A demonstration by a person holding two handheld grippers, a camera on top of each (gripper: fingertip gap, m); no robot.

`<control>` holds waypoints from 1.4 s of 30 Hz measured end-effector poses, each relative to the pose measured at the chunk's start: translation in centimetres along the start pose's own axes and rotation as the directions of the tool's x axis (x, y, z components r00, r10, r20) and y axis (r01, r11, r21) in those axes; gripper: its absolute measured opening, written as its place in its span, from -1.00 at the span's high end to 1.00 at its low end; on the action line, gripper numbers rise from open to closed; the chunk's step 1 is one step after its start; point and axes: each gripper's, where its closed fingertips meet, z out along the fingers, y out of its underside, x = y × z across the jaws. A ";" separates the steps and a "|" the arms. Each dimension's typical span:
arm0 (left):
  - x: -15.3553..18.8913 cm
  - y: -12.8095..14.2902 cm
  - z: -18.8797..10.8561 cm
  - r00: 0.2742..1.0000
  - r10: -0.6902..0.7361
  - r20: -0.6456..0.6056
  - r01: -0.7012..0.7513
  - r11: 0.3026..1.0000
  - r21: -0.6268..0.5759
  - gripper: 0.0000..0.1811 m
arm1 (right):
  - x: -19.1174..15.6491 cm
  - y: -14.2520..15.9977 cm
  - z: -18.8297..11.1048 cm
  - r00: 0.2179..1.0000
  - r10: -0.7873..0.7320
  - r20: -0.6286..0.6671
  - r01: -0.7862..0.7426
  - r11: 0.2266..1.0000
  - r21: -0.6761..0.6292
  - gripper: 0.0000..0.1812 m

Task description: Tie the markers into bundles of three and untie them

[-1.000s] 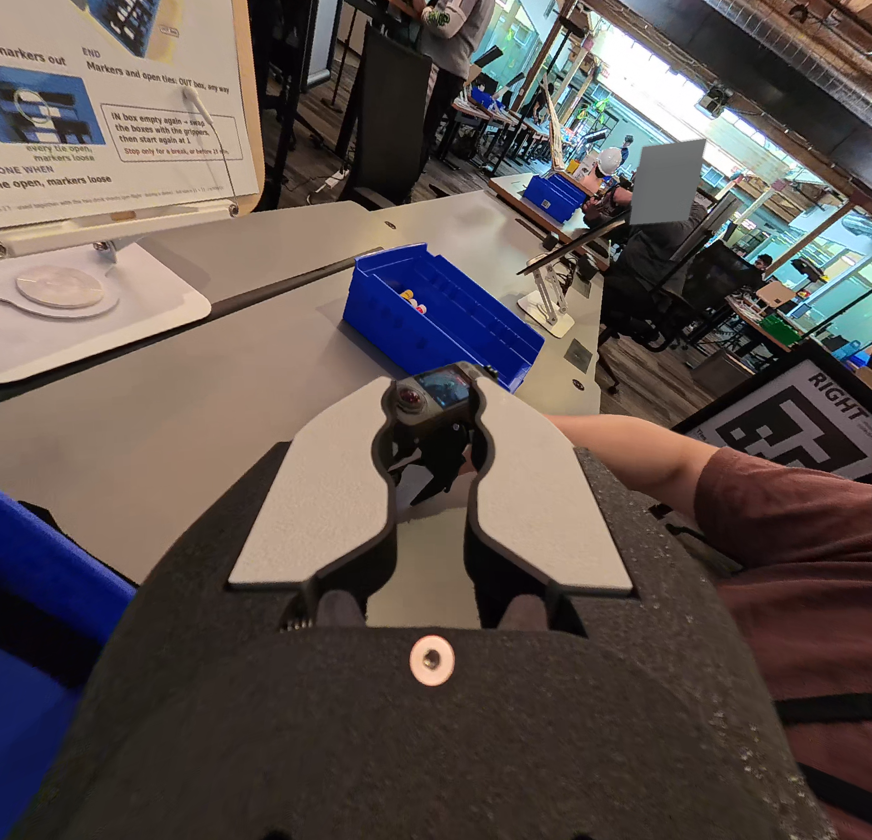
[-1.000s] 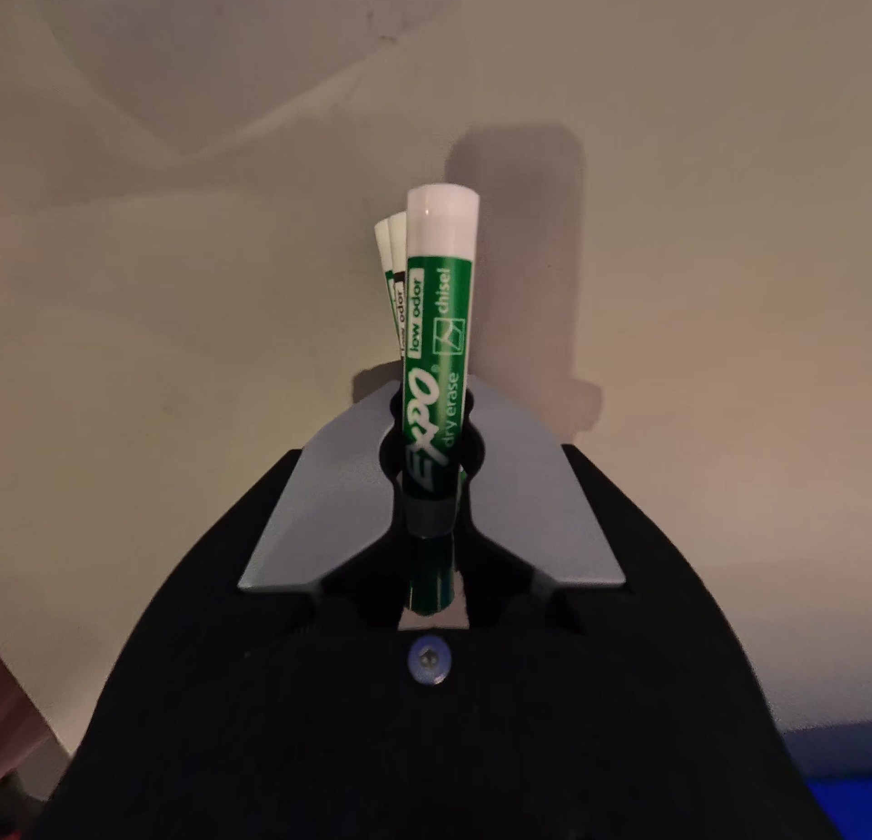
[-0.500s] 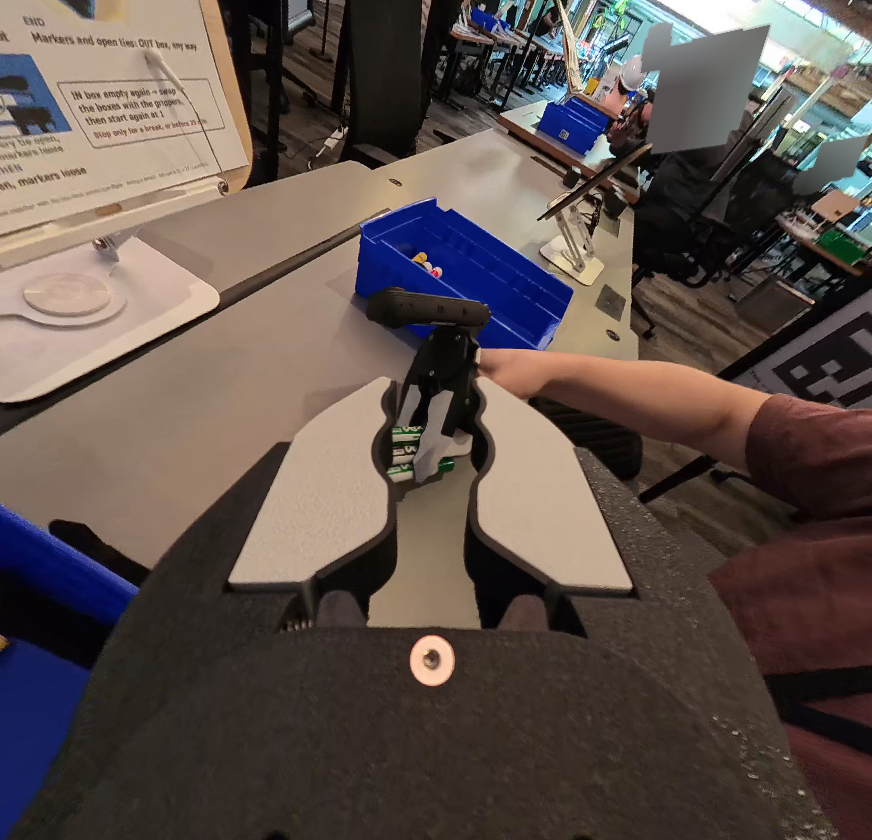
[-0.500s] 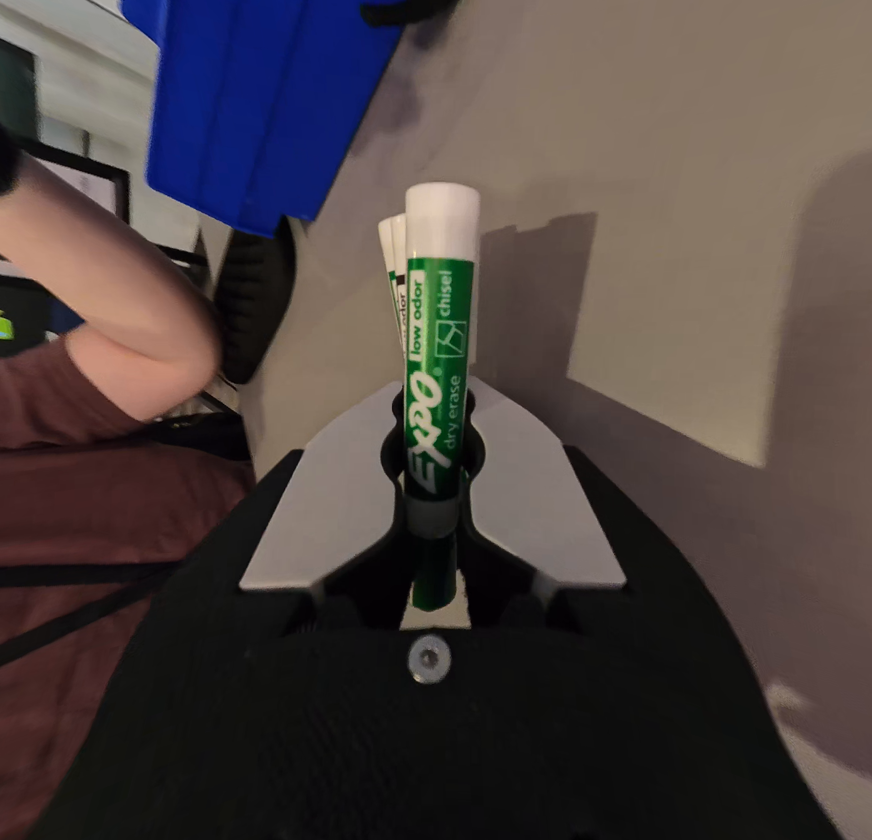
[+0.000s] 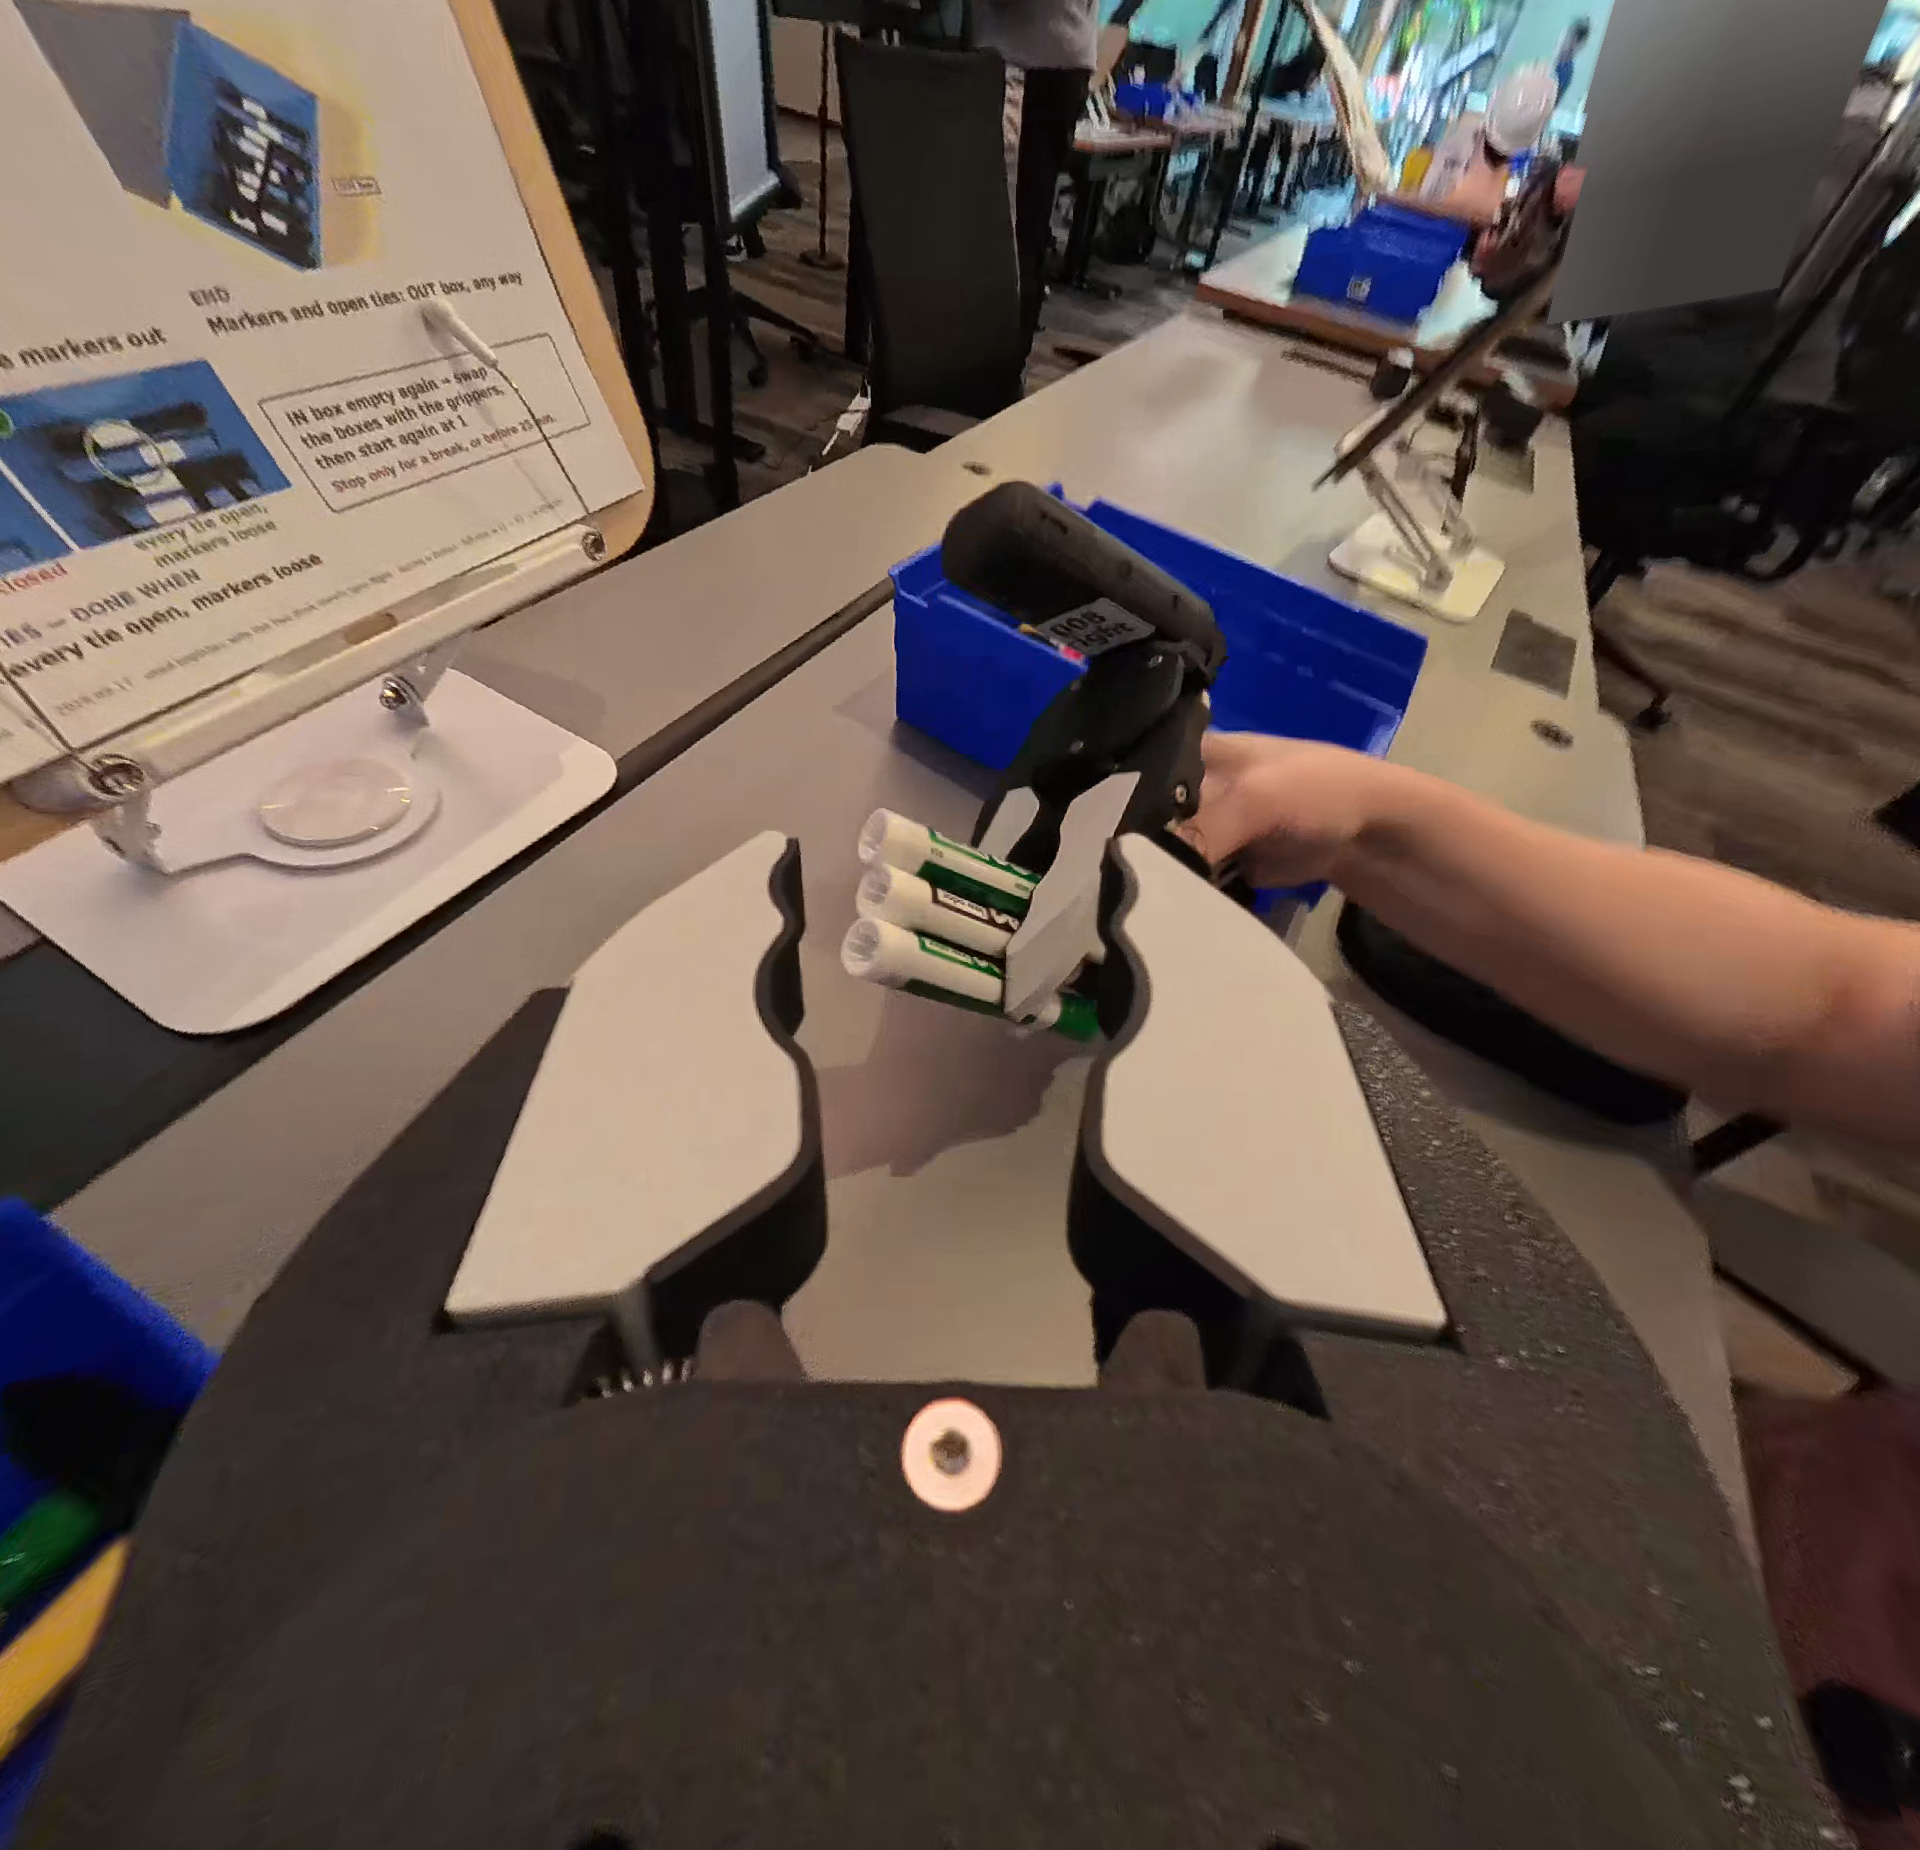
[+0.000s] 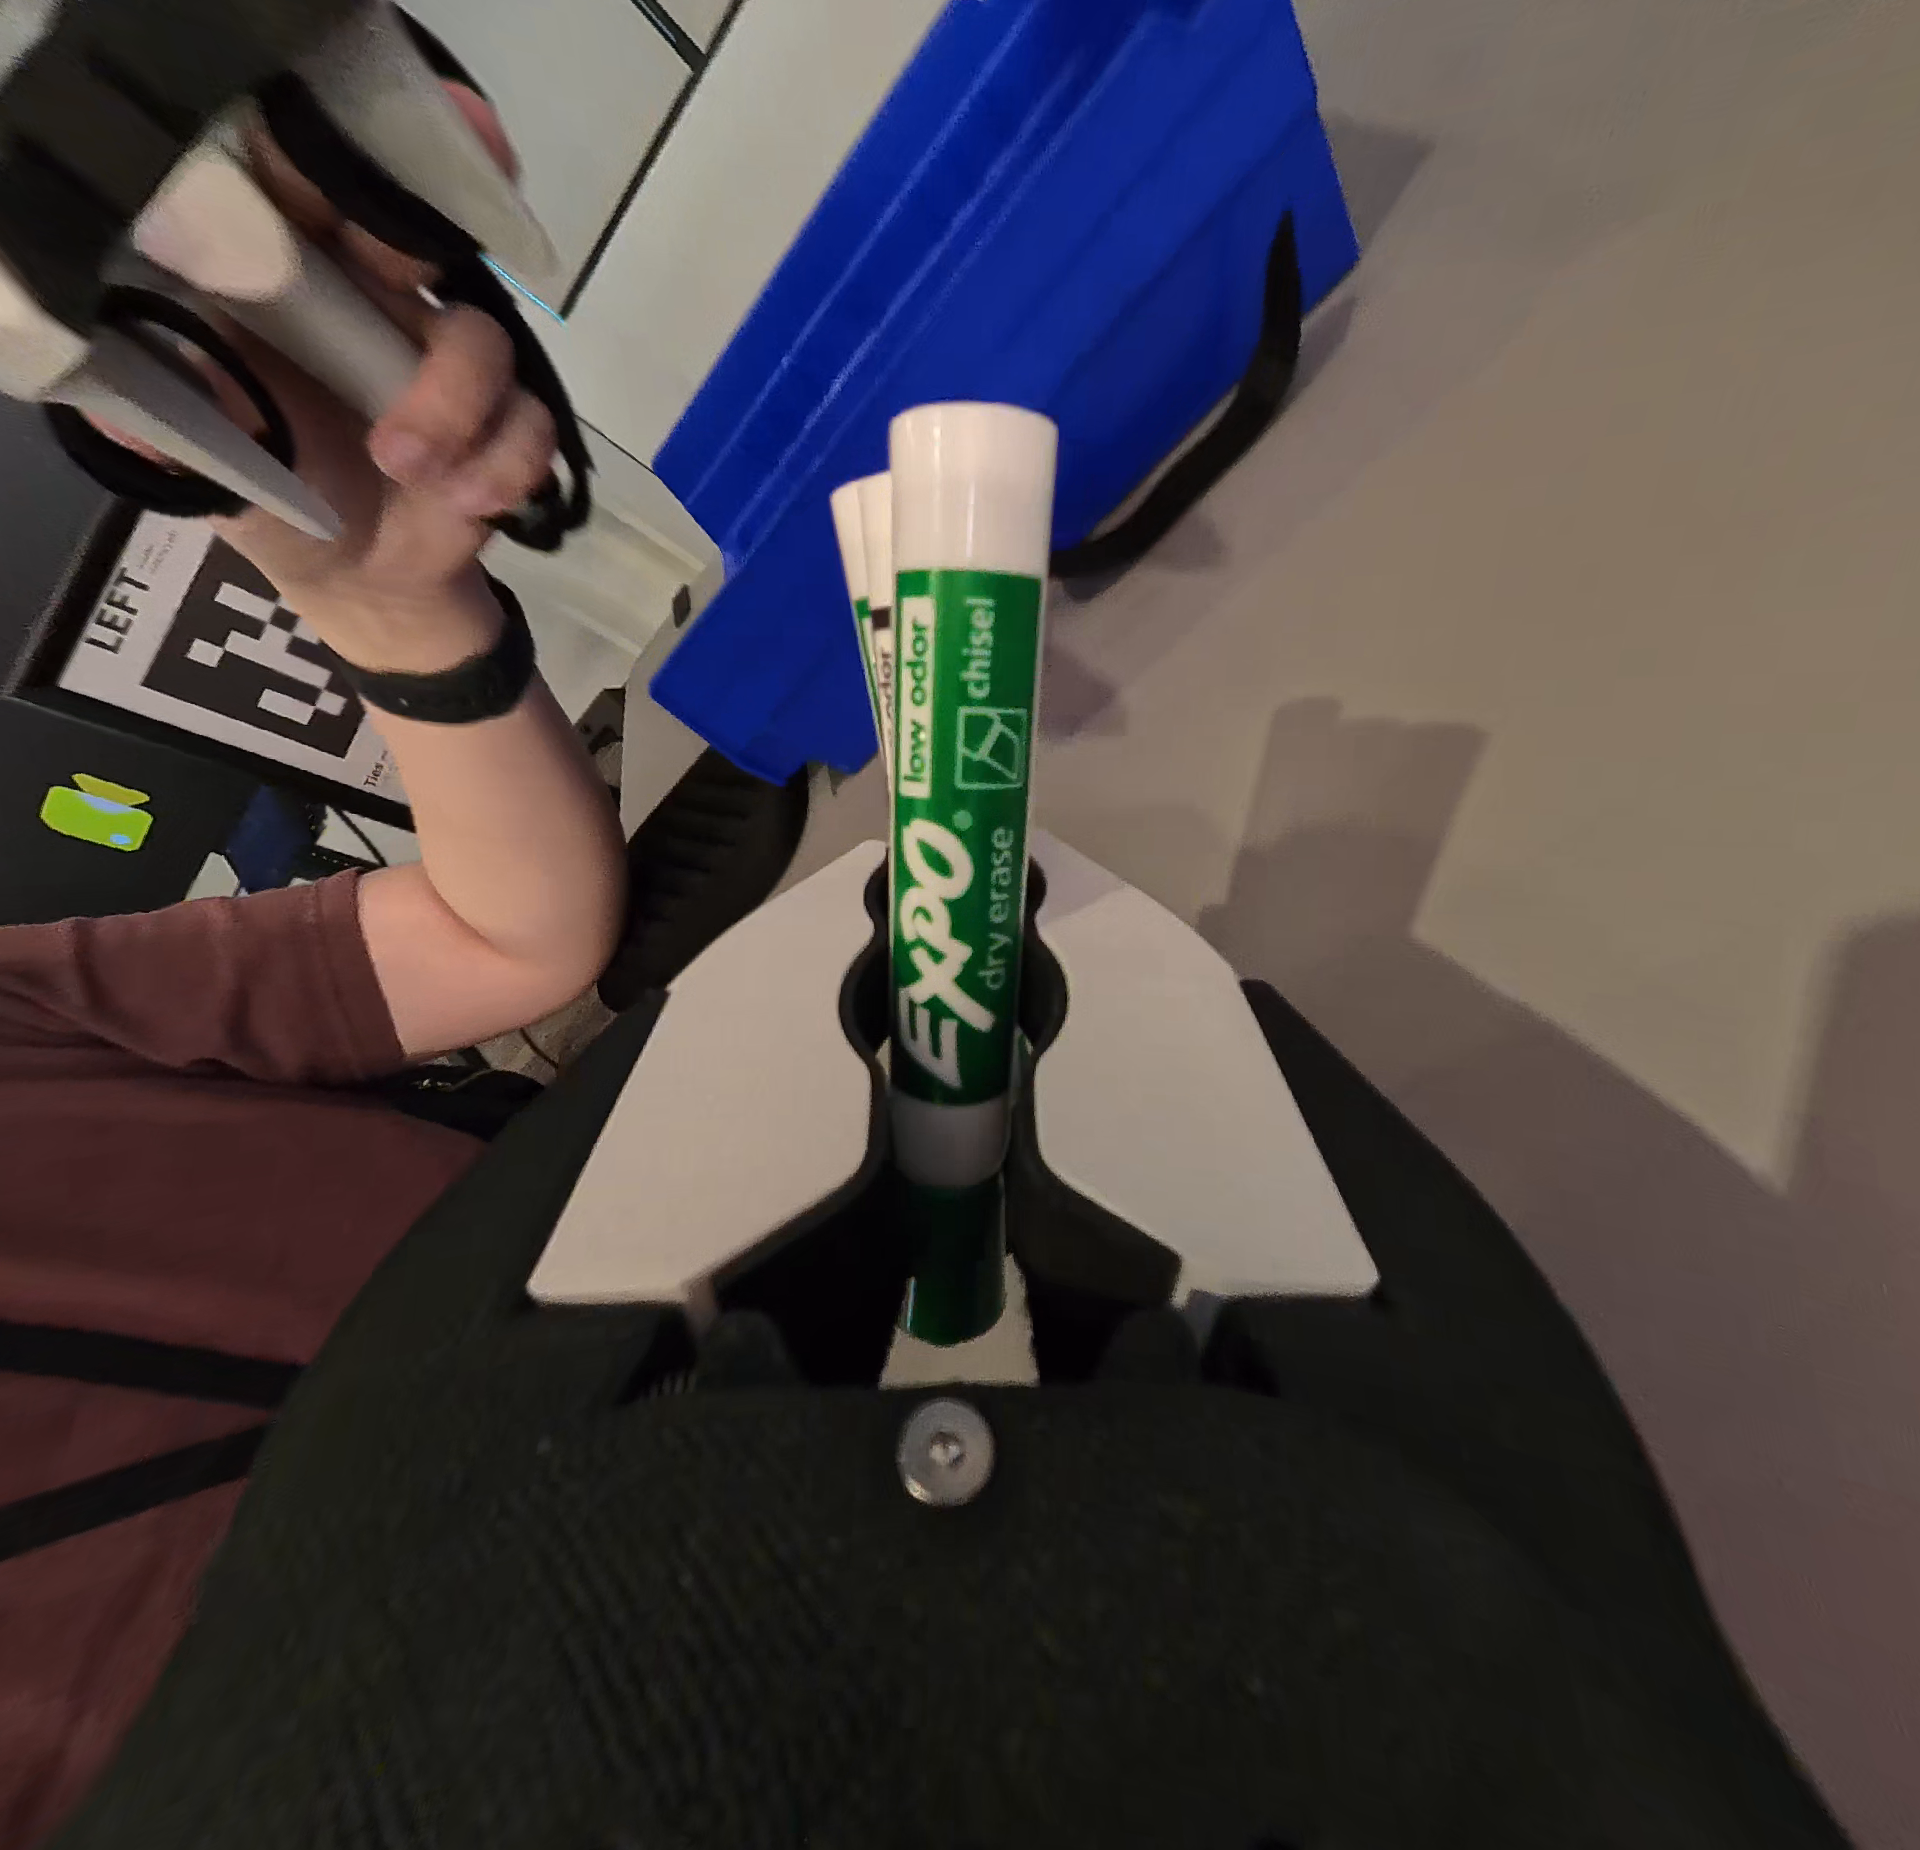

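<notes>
Markers: I am seeing three markers with green barrels, white butt ends and green caps, stacked one above another in the left wrist view; their white ends are pointing to that view's left. Whether a tie is binding them, I cannot tell.

Right claw: my right claw is clamping the markers around the barrels, with the caps sitting back between its fingers and the white ends sticking out past the tips. In the left wrist view the right claw is holding them just above the table, its flat grey finger covering their middles.

Left claw: my left claw is standing open with nothing in it, its fingers spread either side of the markers, which are lying just beyond its tips. In the right wrist view it is showing blurred at upper left, in a hand wearing a black wristband.

Bins: a blue bin is sitting on the table behind the right claw; another blue bin is showing near the markers in the right wrist view.

Sheet: an instruction sheet is standing on a white stand at the table's left.
</notes>
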 end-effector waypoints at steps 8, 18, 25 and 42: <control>-0.1 1.7 3.9 0.966 -0.255 -0.042 0.256 0.967 0.016 0.41 | -0.7 -1.1 -1.4 0.999 0.024 0.037 -0.025 0.999 0.036 0.78; -1.0 -1.1 1.2 0.969 0.143 0.199 -0.161 0.984 0.080 0.43 | 0.3 0.1 -1.1 0.994 0.097 0.052 -0.097 0.995 0.005 0.78; -1.2 -0.4 0.1 0.965 0.174 0.196 -0.177 0.984 0.000 0.35 | 0.6 0.1 -1.2 0.991 0.120 0.063 -0.121 0.992 0.021 0.78; -3.4 13.1 -1.6 0.953 0.184 0.242 0.060 0.668 -0.742 0.66 | -0.1 -0.7 -2.1 0.998 0.053 0.042 -0.054 0.998 0.033 0.78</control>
